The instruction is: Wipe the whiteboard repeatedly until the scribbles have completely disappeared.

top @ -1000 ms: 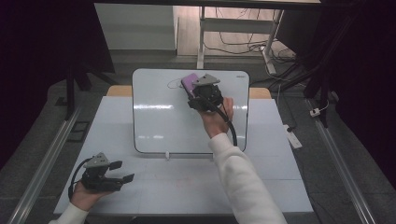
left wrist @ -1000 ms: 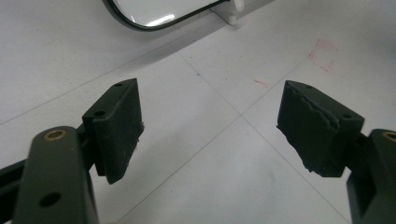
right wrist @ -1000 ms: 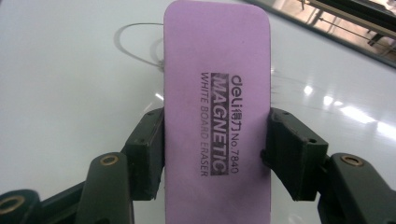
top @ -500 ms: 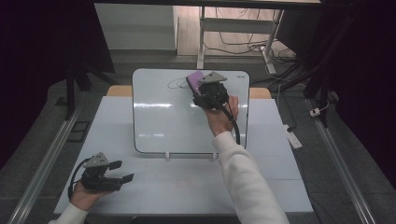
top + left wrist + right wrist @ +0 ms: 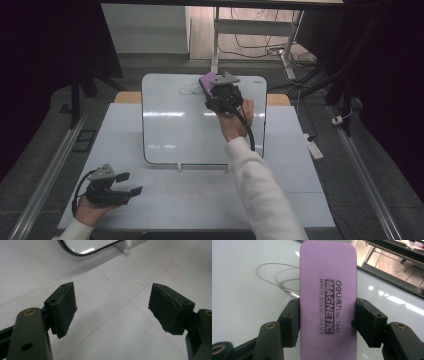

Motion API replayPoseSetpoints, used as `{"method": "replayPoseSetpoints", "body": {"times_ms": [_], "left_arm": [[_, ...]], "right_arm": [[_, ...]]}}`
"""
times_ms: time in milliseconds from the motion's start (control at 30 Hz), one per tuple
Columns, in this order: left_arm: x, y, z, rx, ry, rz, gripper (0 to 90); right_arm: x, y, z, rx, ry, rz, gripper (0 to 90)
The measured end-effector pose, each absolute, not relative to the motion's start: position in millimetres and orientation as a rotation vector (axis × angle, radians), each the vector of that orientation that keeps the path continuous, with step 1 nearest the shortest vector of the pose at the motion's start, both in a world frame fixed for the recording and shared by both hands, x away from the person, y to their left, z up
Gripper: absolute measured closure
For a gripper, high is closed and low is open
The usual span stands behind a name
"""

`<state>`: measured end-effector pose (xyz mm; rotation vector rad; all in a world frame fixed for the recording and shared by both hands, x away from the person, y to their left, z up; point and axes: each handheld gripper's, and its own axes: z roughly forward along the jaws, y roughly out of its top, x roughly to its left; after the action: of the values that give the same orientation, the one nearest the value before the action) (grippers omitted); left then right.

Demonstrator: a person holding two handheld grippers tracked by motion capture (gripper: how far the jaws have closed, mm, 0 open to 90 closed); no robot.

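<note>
your right hand-held gripper (image 5: pixel 216 90) is clenched on the purple eraser (image 5: pixel 328 297); in the right gripper view its two black jaws press the eraser's long sides, and the printed words "magnetic white board eraser" run along the face; the eraser sits against the whiteboard (image 5: pixel 170 125) near its top edge, just beside the looped pen marks (image 5: pixel 279 277) drawn there; compared with a second ago you have carried the eraser a little up and to the right along the top of the board, and half a second ago it was already almost where it is now; the pen marks are on the board as before; your left hand-held gripper (image 5: pixel 129 184) is released, jaws standing wide apart over the white bench (image 5: pixel 200 200) near its front left corner, well apart from the eraser; it has not shifted since the earlier pictures; in the left gripper view the lower corner of the whiteboard and one of its small white feet (image 5: pixel 125 246) lie ahead of the jaws, with faint red marks (image 5: pixel 173 270) on the bench to the right.
</note>
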<state>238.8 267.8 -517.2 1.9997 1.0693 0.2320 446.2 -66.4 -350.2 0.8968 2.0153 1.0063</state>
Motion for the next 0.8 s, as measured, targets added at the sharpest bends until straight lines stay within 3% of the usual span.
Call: {"method": "replayPoseSetpoints", "body": {"times_ms": [267,600,800], "left_arm": [[238,267,-517,2.001,1.069,0.236,22.9],[238,268,-517,2.003,1.069,0.236,22.9],[238,268,-517,2.002,1.067,0.239,22.9]], "right_arm": [[436,-25,-360,0.788,2.101,0.971,40.5],[448,-68,-345,0.91,2.004,0.993,40.5],[445,-53,-349,0.877,2.034,0.978,40.5]]}}
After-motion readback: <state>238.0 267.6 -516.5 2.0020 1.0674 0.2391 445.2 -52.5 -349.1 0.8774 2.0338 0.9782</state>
